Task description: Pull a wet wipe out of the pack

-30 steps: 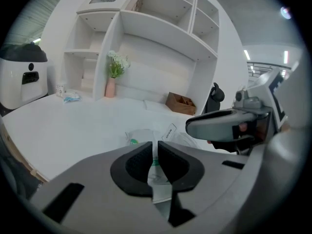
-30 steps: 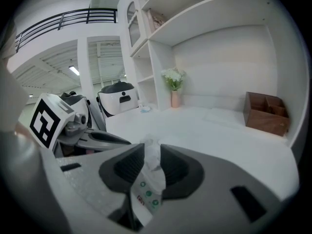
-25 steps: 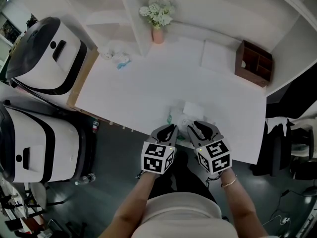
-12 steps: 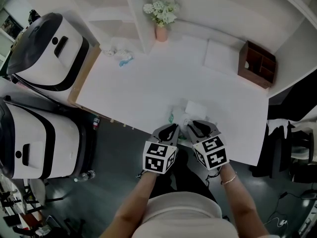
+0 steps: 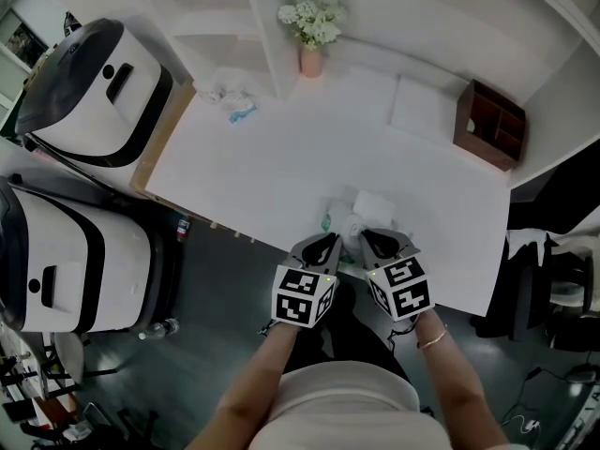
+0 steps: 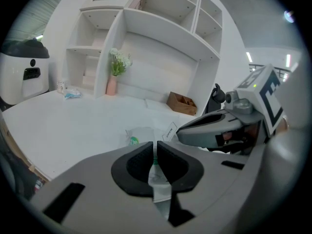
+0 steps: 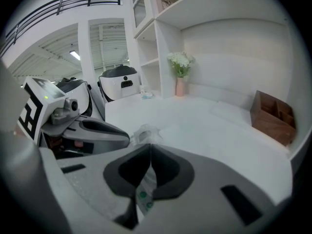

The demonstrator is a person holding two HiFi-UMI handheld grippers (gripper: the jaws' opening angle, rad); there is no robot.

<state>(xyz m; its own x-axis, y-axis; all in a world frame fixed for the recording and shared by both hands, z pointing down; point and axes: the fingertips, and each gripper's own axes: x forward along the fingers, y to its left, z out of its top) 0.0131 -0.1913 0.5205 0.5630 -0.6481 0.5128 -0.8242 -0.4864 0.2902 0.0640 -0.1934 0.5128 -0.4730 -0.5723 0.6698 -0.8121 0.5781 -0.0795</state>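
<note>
table [image 5: 281, 157] white | vase [image 5: 310, 62] pink | organizer [image 5: 489, 125] brown | pack [image 5: 361, 216] clear, green dot

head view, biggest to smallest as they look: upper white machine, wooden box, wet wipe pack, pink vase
1. upper white machine
2. wooden box and wet wipe pack: they look about alike, and the pack is partly hidden, so I won't rank one over the other
3. pink vase
</note>
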